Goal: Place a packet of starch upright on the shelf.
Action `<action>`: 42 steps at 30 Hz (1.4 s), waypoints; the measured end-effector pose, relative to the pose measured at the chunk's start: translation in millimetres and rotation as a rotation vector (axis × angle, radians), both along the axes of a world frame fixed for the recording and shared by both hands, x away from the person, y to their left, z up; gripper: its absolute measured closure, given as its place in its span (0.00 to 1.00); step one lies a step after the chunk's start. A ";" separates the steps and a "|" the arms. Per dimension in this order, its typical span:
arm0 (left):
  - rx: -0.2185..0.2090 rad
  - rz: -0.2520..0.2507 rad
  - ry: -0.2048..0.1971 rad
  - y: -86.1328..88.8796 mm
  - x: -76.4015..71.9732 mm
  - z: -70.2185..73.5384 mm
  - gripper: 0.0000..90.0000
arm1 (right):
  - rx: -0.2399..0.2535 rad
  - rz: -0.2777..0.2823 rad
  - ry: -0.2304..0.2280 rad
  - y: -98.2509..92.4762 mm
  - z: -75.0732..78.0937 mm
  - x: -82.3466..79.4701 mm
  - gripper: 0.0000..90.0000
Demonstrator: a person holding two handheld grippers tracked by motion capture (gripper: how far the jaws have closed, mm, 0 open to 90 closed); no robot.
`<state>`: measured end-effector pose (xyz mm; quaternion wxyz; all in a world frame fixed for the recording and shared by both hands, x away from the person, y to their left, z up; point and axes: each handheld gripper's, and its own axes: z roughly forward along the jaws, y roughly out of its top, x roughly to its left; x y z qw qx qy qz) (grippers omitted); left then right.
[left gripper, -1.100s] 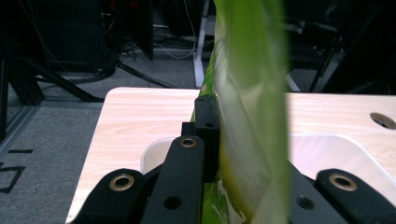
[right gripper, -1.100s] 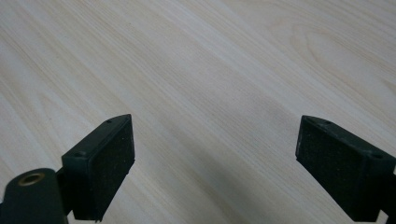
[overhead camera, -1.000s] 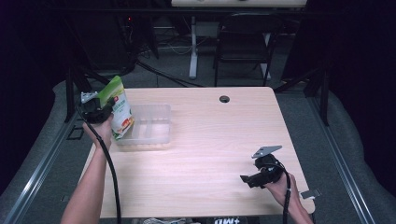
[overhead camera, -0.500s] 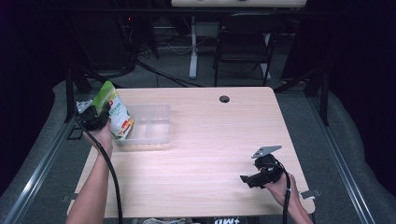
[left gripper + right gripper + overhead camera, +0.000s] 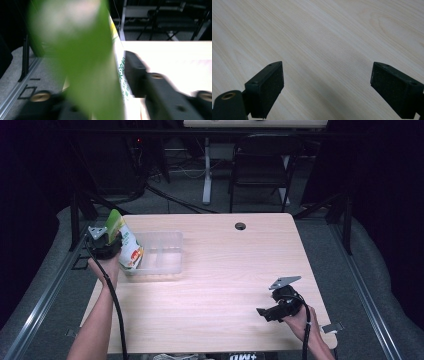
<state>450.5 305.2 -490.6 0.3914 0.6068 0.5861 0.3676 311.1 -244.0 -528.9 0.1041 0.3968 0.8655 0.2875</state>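
Jaws of left gripper (image 5: 111, 239) clamp green pouch (image 5: 128, 246).

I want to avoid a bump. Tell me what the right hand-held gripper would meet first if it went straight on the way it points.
Probably the bare table. The right hand-held gripper, jaws wide apart, looks down on wood alone.

The left black two-jaw gripper (image 5: 106, 244) is held raised at nine o'clock, jaws clamped on something between them, the left forearm (image 5: 97, 320) reaching up from six o'clock. The right black two-jaw gripper (image 5: 270, 312) is held low at four o'clock, jaws spread wide.
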 end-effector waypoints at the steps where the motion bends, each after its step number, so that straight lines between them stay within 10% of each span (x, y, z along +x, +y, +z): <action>1: 0.007 0.001 0.006 0.4 -0.1 1.6 0.62 | -0.004 0.004 0.000 -0.6 0.5 0.1 0.12; 12: 0.084 -0.002 0.012 4.0 -14.1 29.0 0.19 | -0.005 0.004 -0.006 -1.1 1.3 0.0 0.12; 29: 0.057 -0.154 0.090 2.3 -76.1 69.2 0.07 | -0.004 0.005 -0.002 -0.3 1.5 -0.4 0.12; 42: 0.103 -0.273 0.142 -18.9 -148.0 54.9 0.04 | -0.015 0.012 0.001 1.7 1.4 -1.2 0.12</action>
